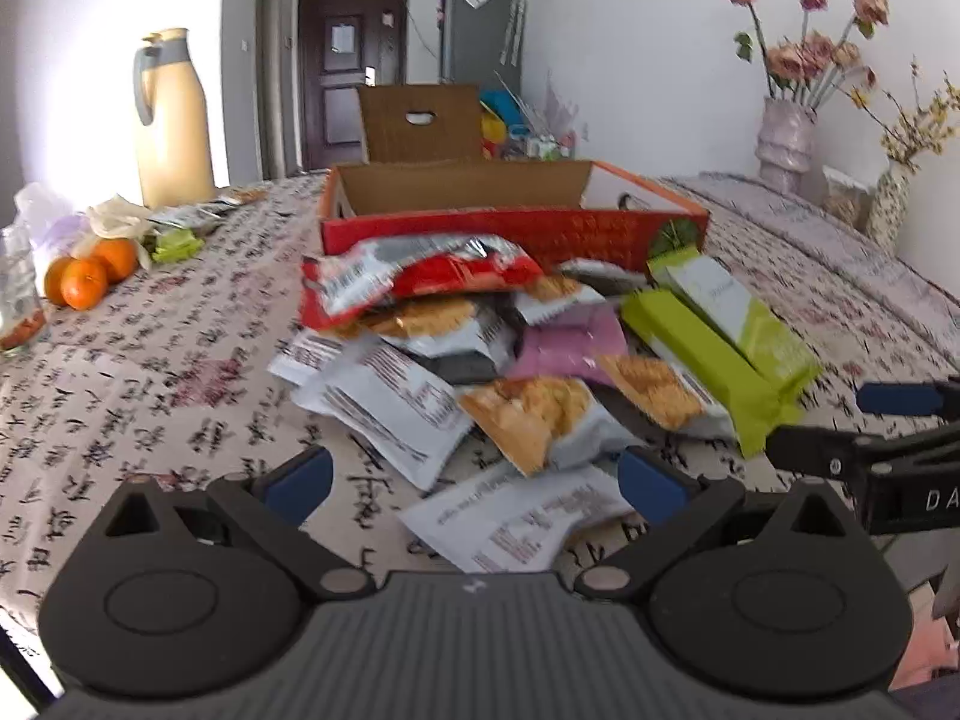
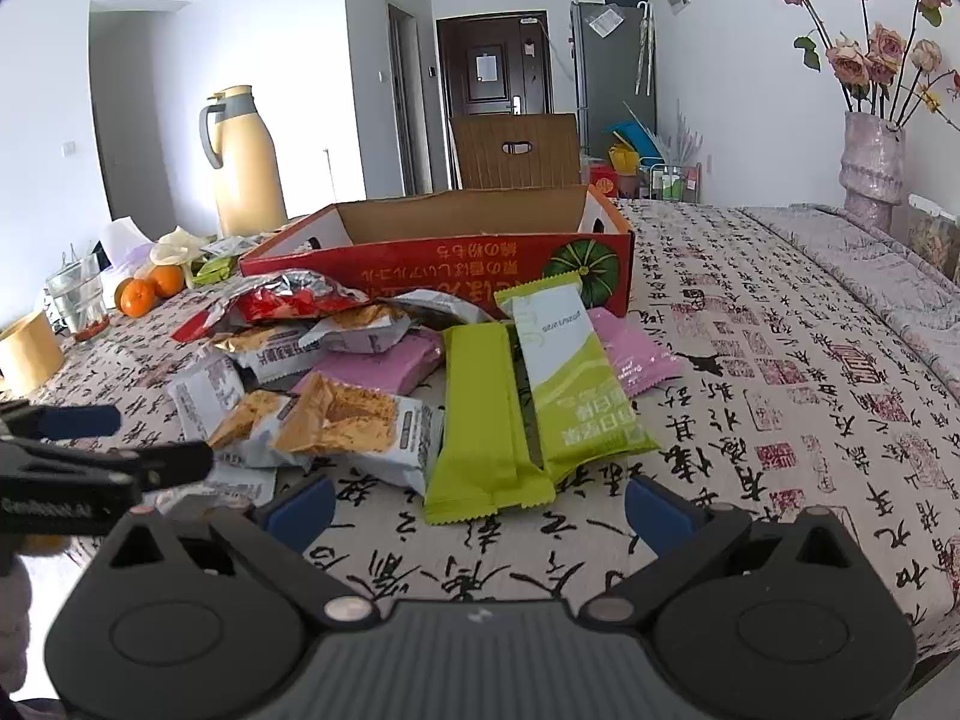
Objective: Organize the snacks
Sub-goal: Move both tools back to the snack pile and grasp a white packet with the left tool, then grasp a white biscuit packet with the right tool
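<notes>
A heap of snack packets lies on the patterned tablecloth before a red cardboard box whose inside shows only bare cardboard. On top sits a red foil bag. Two green bars and pink packets lie to the right, cracker packets in front. My left gripper stands open just short of a white packet. My right gripper stands open near the green bars' front ends. Neither holds anything.
Oranges, a glass and a tan thermos jug stand at the left. A vase of dried roses stands at the far right. The table's right side is bare cloth.
</notes>
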Demonstrator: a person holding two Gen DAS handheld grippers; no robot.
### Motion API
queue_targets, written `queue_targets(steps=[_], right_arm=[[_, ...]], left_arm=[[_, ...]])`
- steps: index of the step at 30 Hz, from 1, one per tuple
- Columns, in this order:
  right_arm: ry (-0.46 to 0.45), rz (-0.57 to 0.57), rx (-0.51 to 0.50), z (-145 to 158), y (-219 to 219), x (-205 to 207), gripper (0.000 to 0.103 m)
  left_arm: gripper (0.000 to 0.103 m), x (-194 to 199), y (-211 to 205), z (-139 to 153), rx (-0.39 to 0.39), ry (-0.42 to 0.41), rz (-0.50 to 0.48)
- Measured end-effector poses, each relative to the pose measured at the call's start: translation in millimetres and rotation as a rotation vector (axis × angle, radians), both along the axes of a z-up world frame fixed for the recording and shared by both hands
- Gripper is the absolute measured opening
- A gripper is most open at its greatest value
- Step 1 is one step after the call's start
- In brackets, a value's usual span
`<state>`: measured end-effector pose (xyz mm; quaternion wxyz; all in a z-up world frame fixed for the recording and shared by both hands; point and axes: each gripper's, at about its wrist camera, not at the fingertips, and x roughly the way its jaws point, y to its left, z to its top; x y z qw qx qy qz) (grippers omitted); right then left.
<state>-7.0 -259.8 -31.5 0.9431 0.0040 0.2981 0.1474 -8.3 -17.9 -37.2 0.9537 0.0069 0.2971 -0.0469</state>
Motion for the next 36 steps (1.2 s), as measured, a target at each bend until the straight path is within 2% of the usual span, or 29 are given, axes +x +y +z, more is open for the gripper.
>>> queue_targets(steps=[8, 10, 12, 14, 18, 21, 28, 36], right_arm=[[0.01, 0.0, 0.005, -3.6, 0.1, -2.4, 0.103], [0.014, -0.004, 0.008, -4.7, -1.0, -2.4, 0.103], [0.016, -0.005, 0.012, -5.8, -1.5, -2.4, 0.103], [0.019, -0.006, 0.014, -6.9, -1.6, -2.0, 0.103], [0.025, -0.002, 0.014, -8.7, 0.4, -0.7, 0.103], [0.028, 0.004, 0.013, -9.4, 2.9, -1.0, 0.103], [0.034, 0.008, 0.011, -11.2, 6.5, -1.5, 0.103], [0.028, 0.008, 0.01, -10.4, 8.9, -0.9, 0.103]], left_arm=[[0.103, 12.7, -11.7, -16.2, 0.075, 0.032, -0.116], [0.103, 18.2, -13.0, -21.8, 0.076, 0.06, -0.118], [0.102, 19.5, -9.7, -24.0, 0.041, 0.07, -0.116], [0.097, 18.4, -6.9, -24.2, 0.025, 0.061, -0.109], [0.068, 13.0, -1.8, -21.5, 0.005, 0.038, -0.101], [0.055, 10.1, 2.8, -19.5, -0.011, 0.036, -0.099], [0.043, -0.2, 10.2, -15.7, -0.047, 0.025, -0.079], [0.039, -10.9, 16.3, -6.4, -0.076, -0.005, -0.073]])
